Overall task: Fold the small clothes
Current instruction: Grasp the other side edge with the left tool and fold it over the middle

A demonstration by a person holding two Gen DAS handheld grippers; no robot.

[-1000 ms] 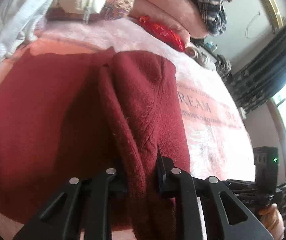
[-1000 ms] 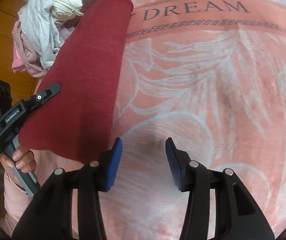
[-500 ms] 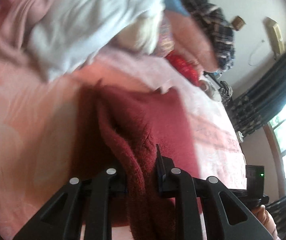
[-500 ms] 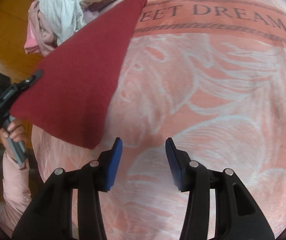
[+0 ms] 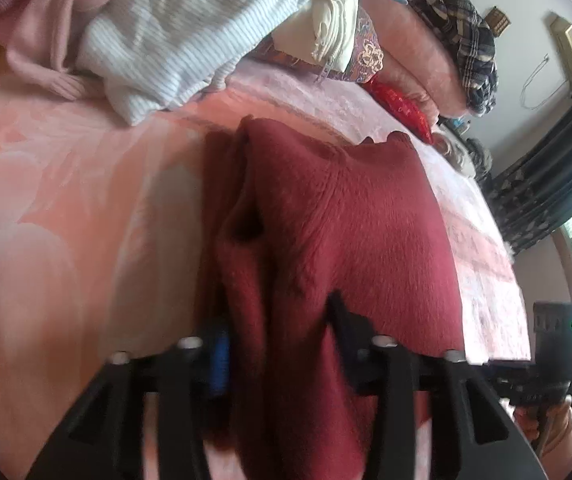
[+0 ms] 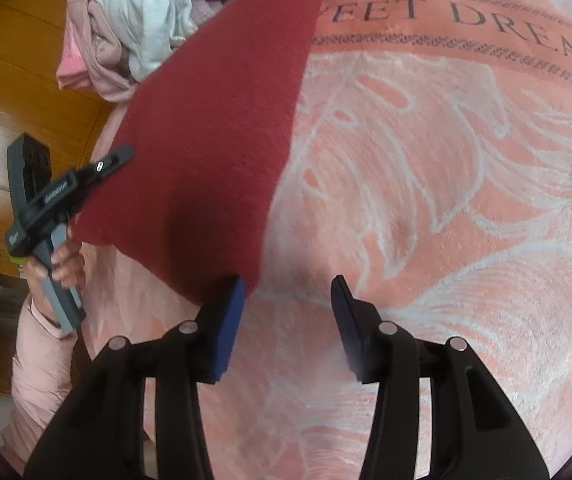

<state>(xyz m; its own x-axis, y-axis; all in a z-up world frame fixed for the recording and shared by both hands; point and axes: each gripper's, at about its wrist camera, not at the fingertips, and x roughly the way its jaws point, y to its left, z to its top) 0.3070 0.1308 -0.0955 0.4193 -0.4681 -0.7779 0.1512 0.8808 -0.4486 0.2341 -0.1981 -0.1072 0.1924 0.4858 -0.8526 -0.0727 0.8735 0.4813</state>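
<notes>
Swung leftward, left gripper (image 5: 278,328) pinches one red garment (image 5: 350,216); right gripper (image 6: 288,312) gapes empty.

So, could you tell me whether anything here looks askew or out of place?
The red garment lies skewed rather than flat: the left claw holds one bunched edge, so it tapers diagonally toward the unfolded clothes pile. The right claw is open.

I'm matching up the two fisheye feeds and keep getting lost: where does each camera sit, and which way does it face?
Left wrist: sits behind the left gripper, facing a pile of pale clothes; its fingers grip the dark red knitted garment.
Right wrist: sits behind the open right gripper, looking down on the pink blanket; the person's left hand shows.
Shared: garment, blanket, pile.
</notes>
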